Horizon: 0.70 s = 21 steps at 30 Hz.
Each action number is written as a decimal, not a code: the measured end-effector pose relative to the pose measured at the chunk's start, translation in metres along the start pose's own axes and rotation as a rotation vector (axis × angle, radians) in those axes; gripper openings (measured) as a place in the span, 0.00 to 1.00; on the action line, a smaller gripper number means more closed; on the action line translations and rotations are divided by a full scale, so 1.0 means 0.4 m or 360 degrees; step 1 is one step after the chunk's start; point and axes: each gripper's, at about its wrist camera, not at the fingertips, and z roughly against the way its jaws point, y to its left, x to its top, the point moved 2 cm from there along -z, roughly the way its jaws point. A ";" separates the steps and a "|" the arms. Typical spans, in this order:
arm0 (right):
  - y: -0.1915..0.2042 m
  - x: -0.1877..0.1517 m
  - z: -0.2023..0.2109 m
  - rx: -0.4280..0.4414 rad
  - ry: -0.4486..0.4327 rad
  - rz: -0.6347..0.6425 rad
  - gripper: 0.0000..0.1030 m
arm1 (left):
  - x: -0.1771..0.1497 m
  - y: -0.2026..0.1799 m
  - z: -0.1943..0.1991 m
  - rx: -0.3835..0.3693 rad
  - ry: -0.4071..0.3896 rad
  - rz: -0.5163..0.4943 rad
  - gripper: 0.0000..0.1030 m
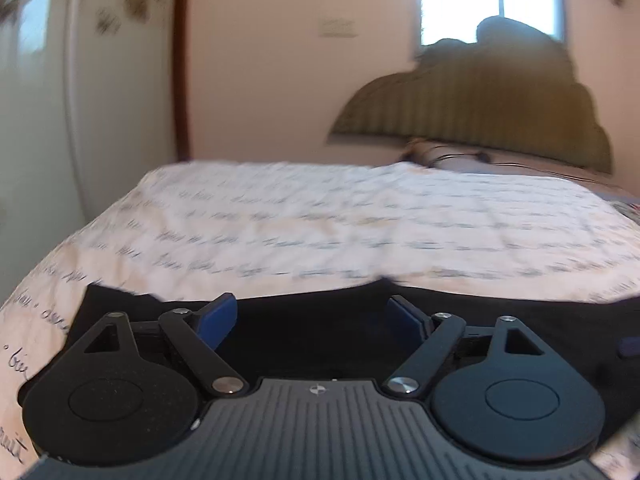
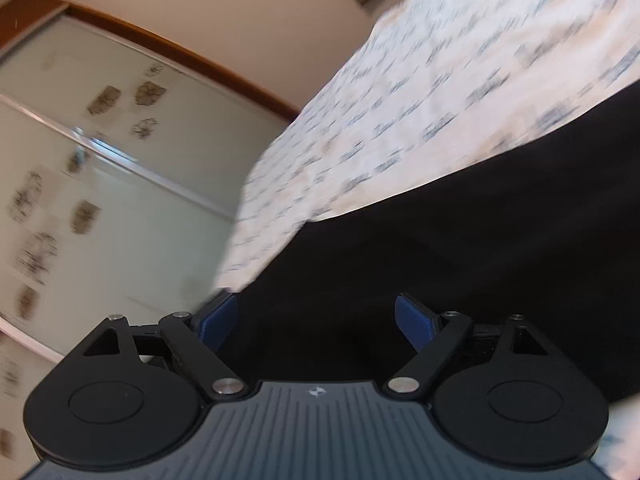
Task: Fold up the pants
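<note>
Left hand-held gripper: blue pads spread wide, released, nothing between them; black pants lie flat just ahead, 9 to 3 o'clock. Right hand-held gripper: also spread, released, view tilted; pants stretch from its fingers toward 2 o'clock. Script-print bed cover beyond at 12; headboard at 1; wardrobe doors at 10 in the right view

The pants are plain black. The bedspread is white with rows of dark script. The headboard is olive with vertical stripes. The wardrobe doors are pale grey-green with brown flower motifs and an orange-brown frame.
</note>
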 end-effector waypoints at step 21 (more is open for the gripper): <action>-0.077 -0.073 0.188 -0.0669 -0.0350 0.0445 0.93 | -0.126 -0.263 0.043 -0.0223 0.0179 -0.0258 0.91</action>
